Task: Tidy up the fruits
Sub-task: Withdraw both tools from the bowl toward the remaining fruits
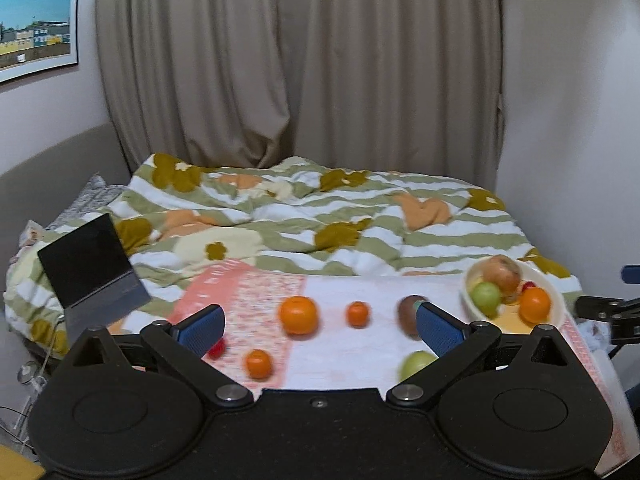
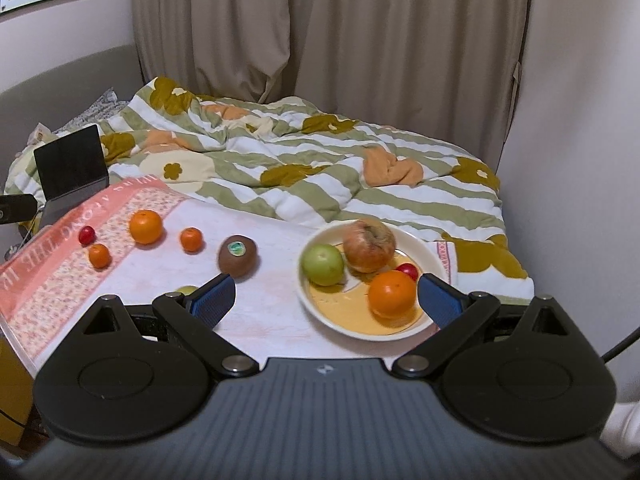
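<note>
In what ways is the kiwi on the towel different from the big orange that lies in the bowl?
The kiwi is brown and oval with a round sticker on top; the big orange in the bowl is bright orange, rounder, with no sticker visible. The kiwi lies loose on the towel, left of the bowl; the orange rests inside it, beside a small red fruit. The orange looks larger. Neither is held by a gripper.
</note>
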